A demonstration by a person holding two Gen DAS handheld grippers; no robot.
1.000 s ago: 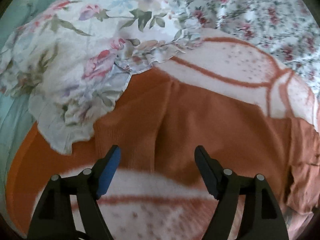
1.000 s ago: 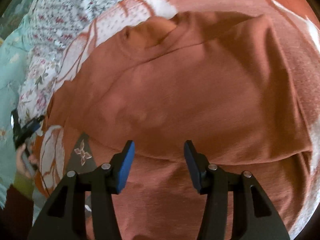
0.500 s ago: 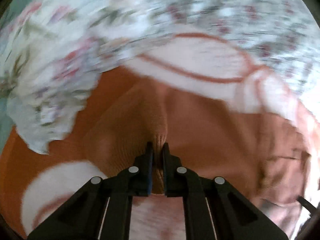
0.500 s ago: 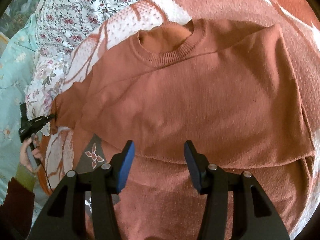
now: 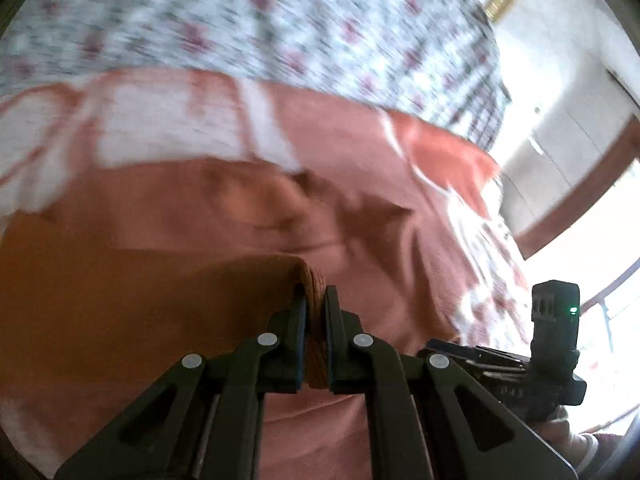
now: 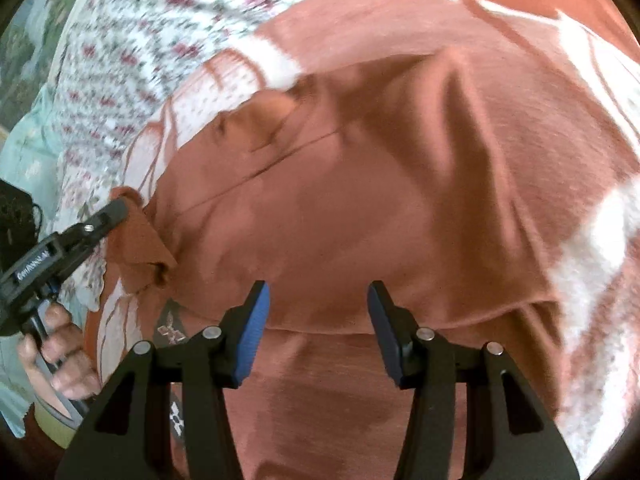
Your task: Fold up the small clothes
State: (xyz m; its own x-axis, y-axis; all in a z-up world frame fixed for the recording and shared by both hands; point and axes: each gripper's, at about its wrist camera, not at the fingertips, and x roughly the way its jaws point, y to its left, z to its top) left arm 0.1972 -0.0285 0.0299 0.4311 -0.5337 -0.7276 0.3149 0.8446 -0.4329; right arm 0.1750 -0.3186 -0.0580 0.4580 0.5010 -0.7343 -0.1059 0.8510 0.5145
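A rust-orange knit sweater (image 6: 360, 200) lies on an orange-and-white patterned blanket (image 6: 592, 240). My left gripper (image 5: 316, 296) is shut on the ribbed cuff of the sweater's sleeve (image 5: 314, 280), and the sleeve (image 5: 140, 308) hangs lifted over the body. In the right wrist view that left gripper (image 6: 120, 208) shows at the left edge, pinching the sleeve end (image 6: 138, 240). My right gripper (image 6: 316, 300) stands open just above the sweater's lower body, with nothing pressed between its blue pads (image 6: 252, 332). The neckline (image 6: 272, 108) is rumpled.
A floral bedsheet (image 5: 280, 20) lies beyond the blanket. A pale green floral cloth (image 6: 28, 160) shows at the left edge of the right wrist view. A hand (image 6: 60, 352) holds the left gripper's handle. The right gripper's body (image 5: 552, 344) shows low right, with a bright wall and window behind.
My left gripper closed on the sleeve cuff, then swept it up and across over the sweater's body, which rumpled. The right gripper stayed open and shifted slightly.
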